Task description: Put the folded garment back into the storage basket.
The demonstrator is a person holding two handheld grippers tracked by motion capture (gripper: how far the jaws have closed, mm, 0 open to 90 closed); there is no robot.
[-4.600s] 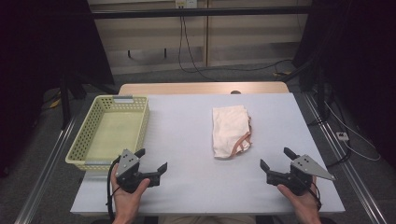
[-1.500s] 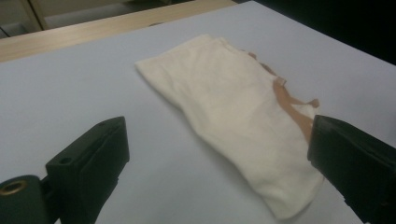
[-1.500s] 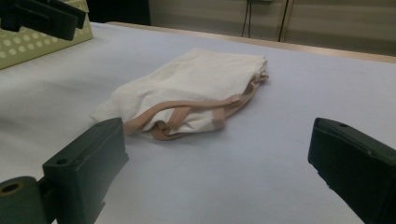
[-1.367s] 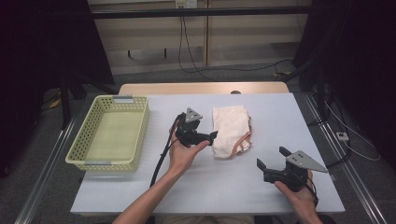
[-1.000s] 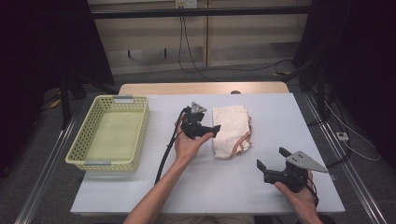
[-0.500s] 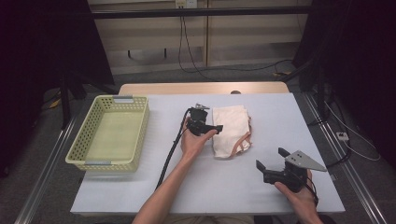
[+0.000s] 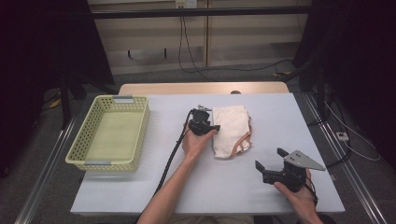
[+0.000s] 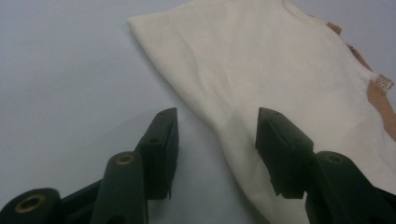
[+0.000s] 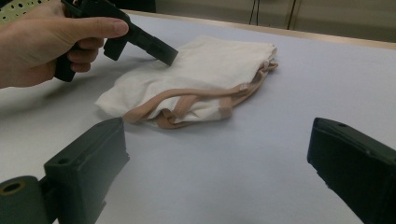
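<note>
We see soft cream cloth [image 7: 231, 128] with tan trim lying on the smooth matt bench [image 7: 280, 121]. The perforated basket [image 7: 110, 134] looks plastic.

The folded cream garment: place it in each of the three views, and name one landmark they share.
High view: folded cream garment at table centre, right of the left gripper.
Left gripper view: upper right, its edge between the open jaws.
Right gripper view: centre, beyond the open jaws.
Shared landmark: its tan trim.
</note>
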